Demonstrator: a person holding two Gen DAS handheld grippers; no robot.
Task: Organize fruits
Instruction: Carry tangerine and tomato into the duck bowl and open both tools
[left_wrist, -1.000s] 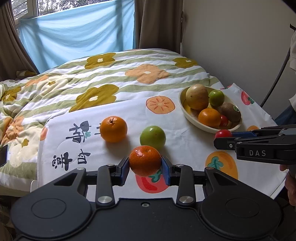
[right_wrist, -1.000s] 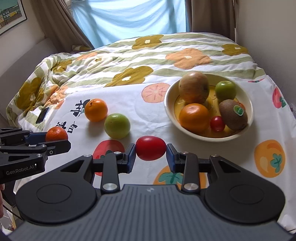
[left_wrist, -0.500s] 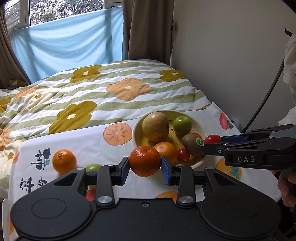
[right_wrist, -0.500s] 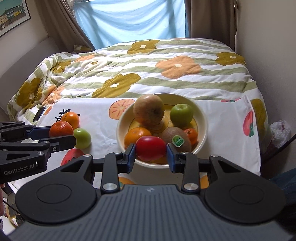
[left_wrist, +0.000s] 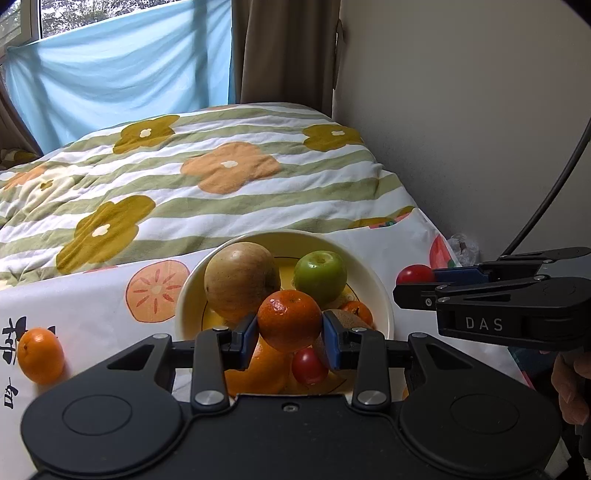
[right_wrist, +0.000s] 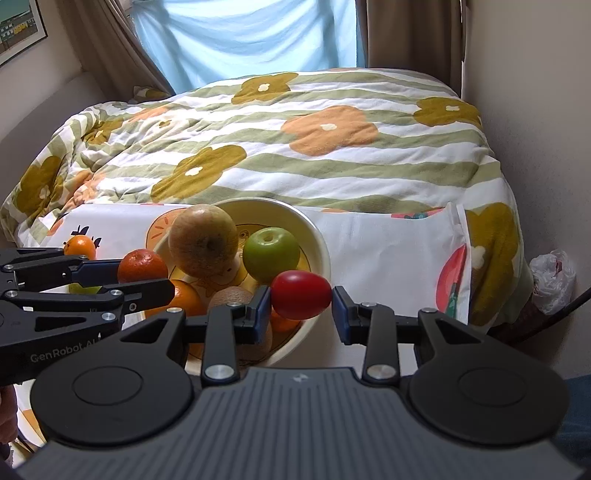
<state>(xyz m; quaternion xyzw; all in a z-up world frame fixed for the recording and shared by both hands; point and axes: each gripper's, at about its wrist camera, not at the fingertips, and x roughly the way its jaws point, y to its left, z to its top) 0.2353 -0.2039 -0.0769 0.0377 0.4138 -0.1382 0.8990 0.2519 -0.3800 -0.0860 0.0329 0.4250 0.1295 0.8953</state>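
Note:
My left gripper is shut on an orange mandarin and holds it above the near side of the cream bowl. The bowl holds a big tan pear, a green apple, an orange, a kiwi and a small tomato. My right gripper is shut on a red tomato over the bowl's right rim. It also shows in the left wrist view, right of the bowl. One orange lies on the cloth at the left.
The bowl stands on a fruit-print cloth laid over a bed with a flowered quilt. A wall runs close on the right. A green fruit shows behind the left gripper's fingers. A plastic bag lies by the bed's corner.
Both grippers have moved right with their fruits and now hang over the bowl. The loose orange and green fruit have slid to the left of both views.

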